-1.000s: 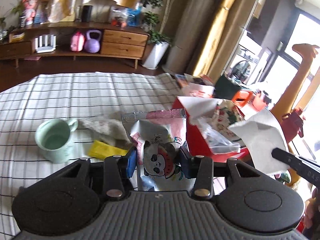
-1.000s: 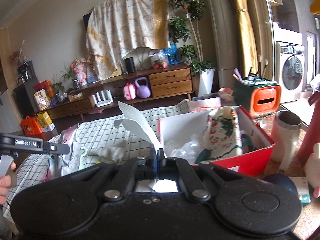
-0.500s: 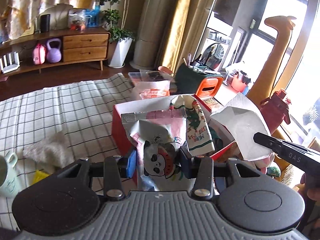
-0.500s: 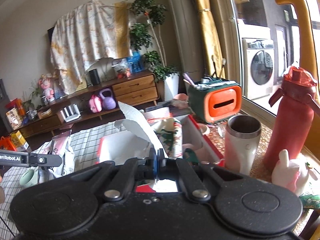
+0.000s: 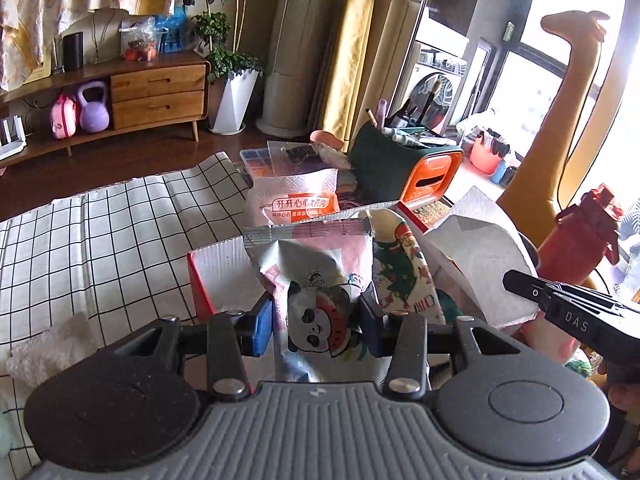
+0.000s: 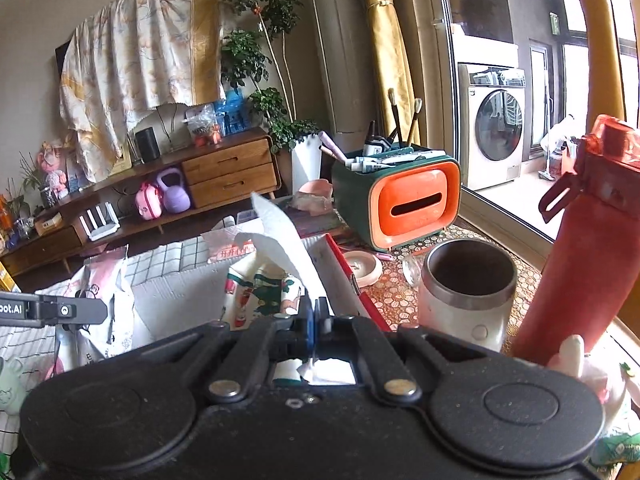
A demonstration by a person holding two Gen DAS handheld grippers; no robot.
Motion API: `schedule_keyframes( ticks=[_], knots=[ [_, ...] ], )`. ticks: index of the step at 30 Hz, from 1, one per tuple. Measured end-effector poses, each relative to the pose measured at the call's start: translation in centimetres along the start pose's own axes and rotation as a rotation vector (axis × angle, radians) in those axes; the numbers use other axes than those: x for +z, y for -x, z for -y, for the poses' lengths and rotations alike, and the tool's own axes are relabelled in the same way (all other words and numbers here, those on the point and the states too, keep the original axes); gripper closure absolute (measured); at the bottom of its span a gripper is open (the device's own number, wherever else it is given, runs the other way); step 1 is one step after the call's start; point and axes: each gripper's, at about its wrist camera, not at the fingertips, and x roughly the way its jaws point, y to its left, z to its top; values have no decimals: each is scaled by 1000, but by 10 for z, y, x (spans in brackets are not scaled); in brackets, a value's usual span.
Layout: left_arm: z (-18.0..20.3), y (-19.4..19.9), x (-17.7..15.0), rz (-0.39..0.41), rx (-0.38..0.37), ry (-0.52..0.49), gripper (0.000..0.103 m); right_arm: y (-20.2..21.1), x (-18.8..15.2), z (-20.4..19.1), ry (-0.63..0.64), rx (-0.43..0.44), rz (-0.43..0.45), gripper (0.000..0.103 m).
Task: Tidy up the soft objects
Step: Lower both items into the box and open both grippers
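- Two grippers are loaded, and both have swung in a second from the checked cloth (image 5: 100,240) to the red box (image 5: 200,280)
- The left gripper (image 5: 316,320) is clamped on a panda snack bag (image 5: 316,280), now held upright over the box's near wall
- The right gripper (image 6: 316,320) pinches a white tissue (image 6: 280,240) — jaws nearly touching — above the box (image 6: 340,264)
- A printed cloth (image 5: 404,272) already sits inside, so release looks next — the fluffy white rag (image 5: 44,348) still waits on the cloth
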Motion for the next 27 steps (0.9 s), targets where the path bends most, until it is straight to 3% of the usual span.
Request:
schedule_keyframes(
  ticks=[14,27],
  knots=[
    [1,-74,-5,-84,41,-21,59,-42,-15,-6,58,-51,-57,101],
    [4,-100,-18,-139,55,-47,56,-47,-25,-9,74,-42,-80,79]
  ],
)
